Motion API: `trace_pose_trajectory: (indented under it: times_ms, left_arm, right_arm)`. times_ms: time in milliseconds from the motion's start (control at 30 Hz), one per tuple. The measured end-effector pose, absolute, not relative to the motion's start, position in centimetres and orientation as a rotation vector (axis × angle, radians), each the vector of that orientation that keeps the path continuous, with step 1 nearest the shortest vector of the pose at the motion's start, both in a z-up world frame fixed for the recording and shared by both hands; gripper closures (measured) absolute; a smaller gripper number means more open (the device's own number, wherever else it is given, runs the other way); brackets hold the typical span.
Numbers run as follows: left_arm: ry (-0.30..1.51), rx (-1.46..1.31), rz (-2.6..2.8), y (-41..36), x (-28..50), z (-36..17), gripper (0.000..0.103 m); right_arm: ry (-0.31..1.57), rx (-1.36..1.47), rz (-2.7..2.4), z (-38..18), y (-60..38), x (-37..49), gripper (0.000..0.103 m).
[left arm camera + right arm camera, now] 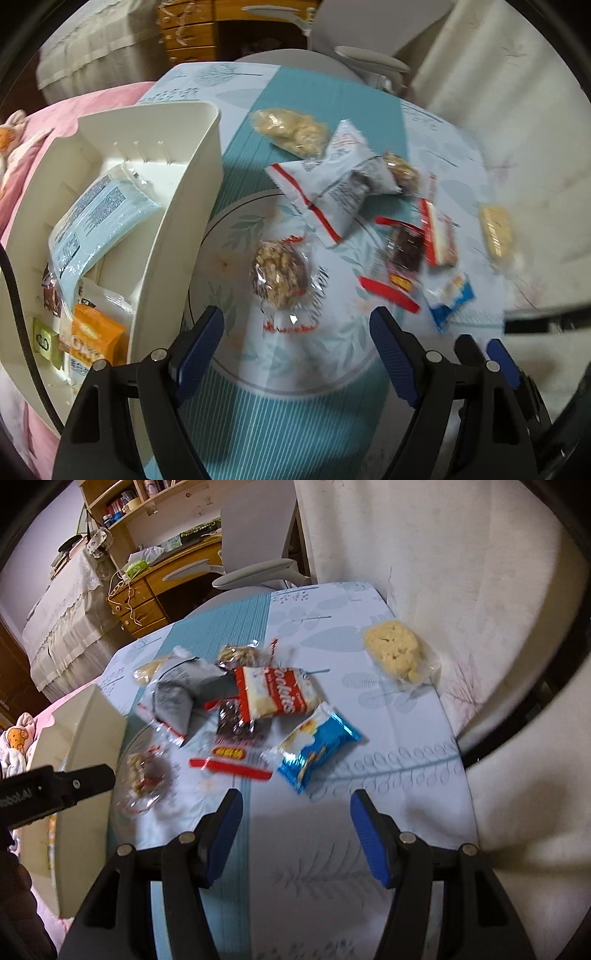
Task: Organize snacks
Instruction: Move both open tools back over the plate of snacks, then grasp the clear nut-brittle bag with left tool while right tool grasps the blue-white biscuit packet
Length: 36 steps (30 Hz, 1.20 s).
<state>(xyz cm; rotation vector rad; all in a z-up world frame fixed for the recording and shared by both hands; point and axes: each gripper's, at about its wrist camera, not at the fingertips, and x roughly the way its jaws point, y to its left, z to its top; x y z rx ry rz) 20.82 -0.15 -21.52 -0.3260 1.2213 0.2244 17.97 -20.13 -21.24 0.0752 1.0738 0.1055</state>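
Note:
Several snack packets lie loose on a blue patterned table. My left gripper is open just short of a clear-wrapped granola cookie, which also shows in the right wrist view. A cream storage bin on the left holds a pale blue packet, an orange packet and others. My right gripper is open and empty, short of a blue-and-white packet. A red "Cookies" packet, a grey bag, a dark red-edged packet and pale cracker bags lie further off.
The left gripper's body reaches in from the left in the right wrist view. A grey office chair and a wooden desk stand beyond the table. A cream cloth lies to the right, pink bedding to the left.

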Motion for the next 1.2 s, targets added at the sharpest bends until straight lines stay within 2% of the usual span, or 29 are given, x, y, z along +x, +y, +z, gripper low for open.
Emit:
trace_pose_trajectory:
  times_ms: [600, 933, 1067, 1200]
  left_arm:
    - [1.165, -0.384, 0.463, 0.3, 23.0, -29.0, 0.023]
    - [1.117, -0.36, 0.514, -0.4, 24.1, -30.1, 0.023]
    - [1.081, -0.348, 0.524, -0.8, 23.8, -30.2, 0.023]
    - [1.053, -0.324, 0.501, -0.9, 22.9, -30.1, 0.024]
  right_arm:
    - [0.948, -0.08, 0.039, -26.5, -18.4, 22.2, 0.042]
    - [0.896, -0.073, -0.006, -26.9, -18.6, 24.1, 0.043]
    - [0.894, -0.071, 0.009, -26.9, -18.7, 24.5, 0.057]
    - [0.899, -0.049, 0.025, -26.9, -18.9, 24.6, 0.063]
